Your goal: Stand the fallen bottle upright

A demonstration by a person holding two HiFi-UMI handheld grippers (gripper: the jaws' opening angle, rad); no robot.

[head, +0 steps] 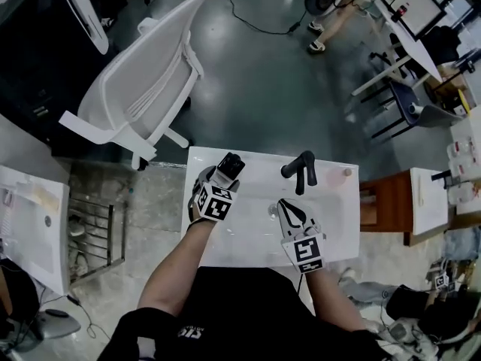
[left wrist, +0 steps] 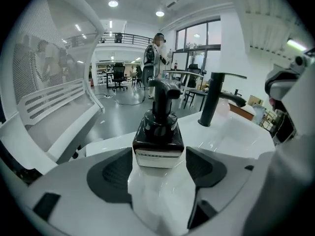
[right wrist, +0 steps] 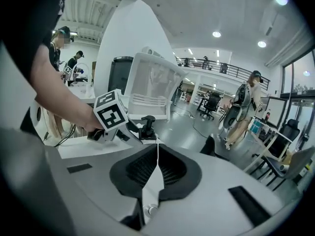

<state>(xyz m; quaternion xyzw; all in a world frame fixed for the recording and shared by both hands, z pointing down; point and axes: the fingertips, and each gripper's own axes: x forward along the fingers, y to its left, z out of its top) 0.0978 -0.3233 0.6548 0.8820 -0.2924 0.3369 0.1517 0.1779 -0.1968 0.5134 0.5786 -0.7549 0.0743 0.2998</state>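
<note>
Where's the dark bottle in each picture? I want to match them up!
Head view: bottle just left of middle, in the left gripper.
Left gripper view: bottle right in the centre, between the jaws.
Right gripper view: bottle small, left of middle, beyond the left gripper.
Shared landmark: white chair.

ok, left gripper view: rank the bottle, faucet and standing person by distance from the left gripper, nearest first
1. bottle: centre, right between the jaws.
2. faucet: just beyond the bottle, to the right, on the sink edge.
3. person: far back on the open floor, above the bottle in the picture.
</note>
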